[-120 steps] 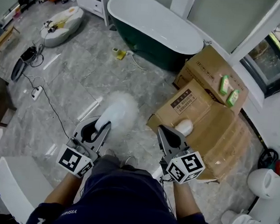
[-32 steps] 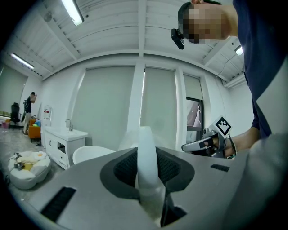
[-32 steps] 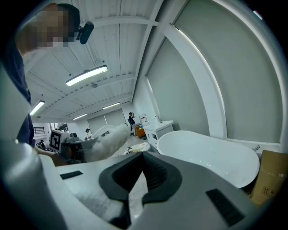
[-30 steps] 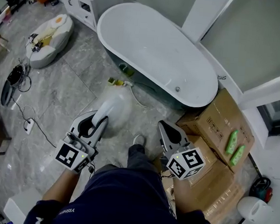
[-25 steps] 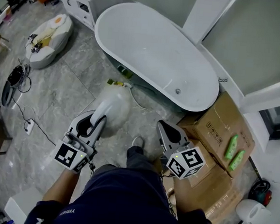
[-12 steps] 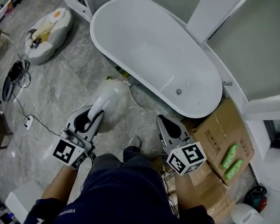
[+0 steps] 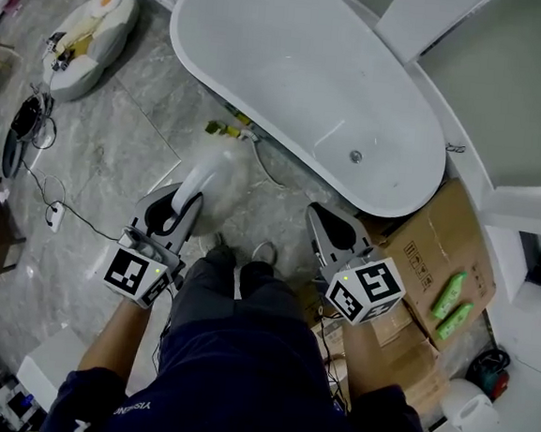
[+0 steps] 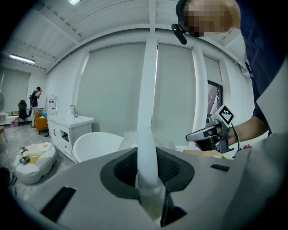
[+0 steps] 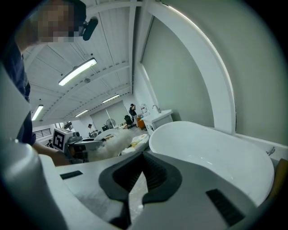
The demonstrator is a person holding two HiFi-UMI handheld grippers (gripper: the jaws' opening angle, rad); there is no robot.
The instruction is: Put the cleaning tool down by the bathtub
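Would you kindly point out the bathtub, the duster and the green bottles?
bathtub [image 7: 292, 81], head view, bare inner floor.
duster [image 7: 199, 171], head view, white handle.
green bottles [image 7: 449, 294], head view, upper bottle's body.

Cardboard boxes [image 7: 435, 236] just right of right gripper [image 7: 322, 217], two green bottles [image 7: 449, 290] lying on top. Small yellow item [image 7: 224, 126] on grey marble floor [image 7: 117, 141], ahead of left gripper [image 7: 185, 203]. White power strip [image 7: 52, 215] with black cable [image 7: 31, 173] left of it. White cushion [image 7: 80, 29] far ahead-left, clutter on top.
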